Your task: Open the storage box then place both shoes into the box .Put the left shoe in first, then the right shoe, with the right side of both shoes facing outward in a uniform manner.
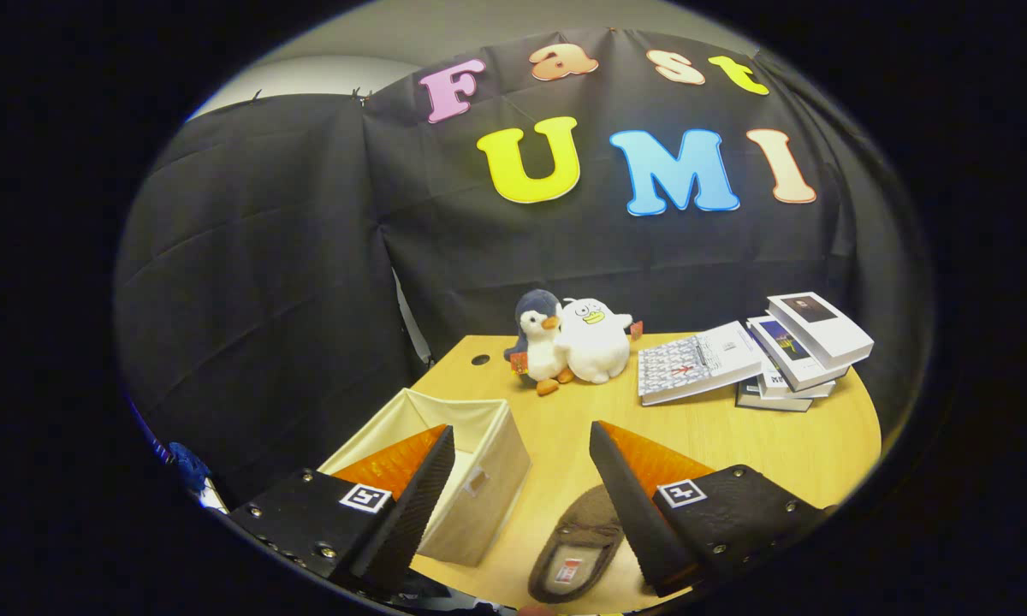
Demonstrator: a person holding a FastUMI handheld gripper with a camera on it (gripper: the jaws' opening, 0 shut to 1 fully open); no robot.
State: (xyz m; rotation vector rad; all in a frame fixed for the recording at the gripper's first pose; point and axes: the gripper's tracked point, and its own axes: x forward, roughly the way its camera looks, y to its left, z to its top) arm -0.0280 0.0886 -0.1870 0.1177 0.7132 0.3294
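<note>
Your gripper [522, 505] is wide open and holds nothing. It hangs above the table [736, 436]. The shoe [578, 547], a brown slipper, lies on the table below and between your fingers, closer to the right finger [642, 505]. Its long side runs from near you out toward the toys [569, 342], leaning a bit to the right. You can see into its open top. The box [471, 479] stands just left of the shoe, partly behind your left finger [411, 505]. Its top looks open already. So the shoe is the next thing to grab, I think. Go down and a little right, and turn so your fingers close across its narrow width. Books [753, 355] lie far off.
</note>
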